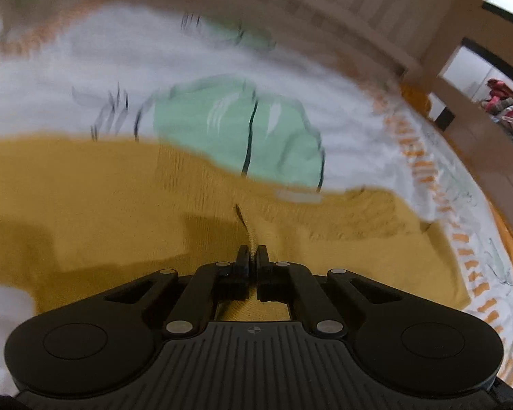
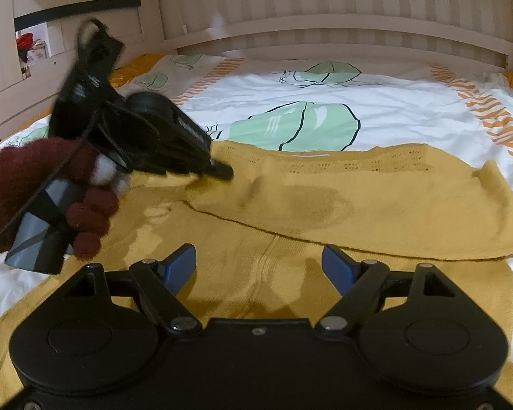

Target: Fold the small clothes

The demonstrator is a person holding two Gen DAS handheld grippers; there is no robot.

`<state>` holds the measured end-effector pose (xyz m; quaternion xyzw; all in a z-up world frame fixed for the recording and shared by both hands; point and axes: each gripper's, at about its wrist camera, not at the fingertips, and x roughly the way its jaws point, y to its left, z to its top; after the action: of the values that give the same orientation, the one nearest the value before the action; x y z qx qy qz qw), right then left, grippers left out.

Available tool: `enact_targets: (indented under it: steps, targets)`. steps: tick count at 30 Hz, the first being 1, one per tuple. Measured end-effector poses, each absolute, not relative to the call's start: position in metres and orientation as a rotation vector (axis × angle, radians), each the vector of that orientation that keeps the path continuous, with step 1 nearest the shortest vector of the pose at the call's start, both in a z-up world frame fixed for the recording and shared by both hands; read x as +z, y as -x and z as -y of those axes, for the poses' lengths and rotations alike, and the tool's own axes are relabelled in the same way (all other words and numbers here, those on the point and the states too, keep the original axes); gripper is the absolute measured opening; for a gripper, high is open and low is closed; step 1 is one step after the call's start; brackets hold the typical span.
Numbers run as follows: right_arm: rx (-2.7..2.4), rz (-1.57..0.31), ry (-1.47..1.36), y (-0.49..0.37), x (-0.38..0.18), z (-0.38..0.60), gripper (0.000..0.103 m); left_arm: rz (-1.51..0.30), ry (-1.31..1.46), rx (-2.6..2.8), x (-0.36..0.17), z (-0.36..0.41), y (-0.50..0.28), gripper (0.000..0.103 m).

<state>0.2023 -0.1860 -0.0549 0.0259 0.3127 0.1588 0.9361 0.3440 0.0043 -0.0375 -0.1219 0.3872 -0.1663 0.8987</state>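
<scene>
Left gripper [image 1: 253,256] angled down, pinching a ridge of the mustard garment [image 2: 359,201].
Right gripper [image 2: 259,266] wide over the near hem; bedsheet [image 2: 393,109] beyond.

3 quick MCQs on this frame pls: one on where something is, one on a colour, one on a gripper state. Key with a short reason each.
1. Where does the garment lie?
A. on the printed bedsheet
B. on a wooden floor
C. in a basket

2. What colour is the garment?
A. navy
B. mustard yellow
C. pink

3. How do the jaws of the right gripper stand?
A. shut on the garment
B. shut on nothing
C. open above the garment

Key:
1 A: the white sheet with green shapes shows all around it.
2 B: the knit is yellow in both views.
3 C: its blue pads stand wide apart with fabric below; the left gripper is the one pinching a fold of the cloth.
</scene>
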Motion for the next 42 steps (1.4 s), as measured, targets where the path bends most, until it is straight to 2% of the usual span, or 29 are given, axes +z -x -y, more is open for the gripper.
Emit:
enact_targets:
  steps: [4, 9, 21, 24, 27, 29, 31, 34, 39, 42]
  targets:
    - [0.327, -0.641, -0.054, -0.203, -0.054, 0.187, 0.083, -0.682, 0.266, -0.347, -0.001, -0.016, -0.333, 0.003]
    - [0.331, -0.648, -0.046, -0.203, -0.056, 0.186, 0.083, -0.638, 0.247, -0.261, 0.011, -0.037, -0.337, 0.003]
    - [0.328, -0.710, -0.029, -0.211, -0.063, 0.185, 0.083, -0.799, 0.250, -0.048, -0.052, -0.072, -0.351, 0.005]
    - [0.322, -0.741, -0.027, -0.213, -0.068, 0.185, 0.088, -0.848, 0.261, 0.012, -0.066, -0.082, -0.353, 0.006]
    - [0.320, -0.759, -0.023, -0.216, -0.071, 0.185, 0.090, -0.821, 0.285, -0.002, -0.074, -0.089, -0.347, 0.008]
    - [0.327, -0.766, -0.015, -0.217, -0.073, 0.184, 0.095, -0.801, 0.276, -0.011, -0.076, -0.087, -0.344, 0.011]
    - [0.336, -0.773, -0.002, -0.217, -0.075, 0.182, 0.101, -0.775, 0.247, -0.035, -0.078, -0.081, -0.340, 0.026]
    - [0.336, -0.784, 0.035, -0.219, -0.077, 0.177, 0.102, -0.732, 0.173, -0.062, -0.080, -0.066, -0.335, 0.043]
    - [0.316, -0.803, 0.116, -0.218, -0.081, 0.165, 0.103, -0.691, -0.007, -0.022, -0.084, -0.036, -0.330, 0.053]
    - [0.309, -0.802, 0.146, -0.217, -0.082, 0.163, 0.103, -0.696, -0.082, 0.020, -0.084, -0.028, -0.332, 0.066]
